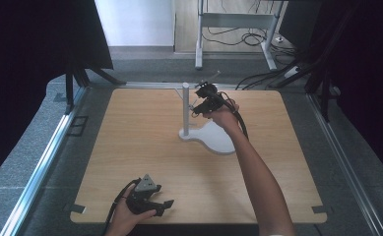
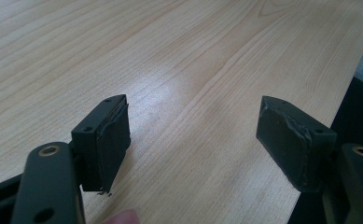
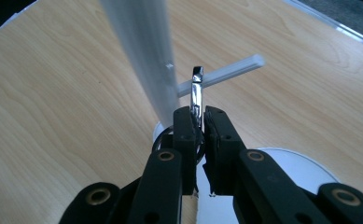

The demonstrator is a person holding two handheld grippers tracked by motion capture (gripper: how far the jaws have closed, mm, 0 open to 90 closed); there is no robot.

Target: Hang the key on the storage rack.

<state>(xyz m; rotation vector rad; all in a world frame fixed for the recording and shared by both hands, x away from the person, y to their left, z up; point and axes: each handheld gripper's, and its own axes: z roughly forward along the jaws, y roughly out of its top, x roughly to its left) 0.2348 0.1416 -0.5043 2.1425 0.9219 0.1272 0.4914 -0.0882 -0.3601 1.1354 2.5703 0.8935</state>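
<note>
The right gripper [image 3: 198, 122] has its black jaws pinched tight on a thin, shiny metal ring [image 3: 197, 91], held upright just beside the white upright post [image 3: 139, 51] and against its thin side peg [image 3: 226, 72]. The post rises from a flat white base [image 1: 217, 137] on the pale wooden table [image 1: 130, 142]. The left gripper [image 1: 152, 204] rests near the table's front edge, jaws wide apart, holding nothing.

The high view looks forward and down over the whole worktop [image 1: 130, 162]; both tool views skim close above its wood.
</note>
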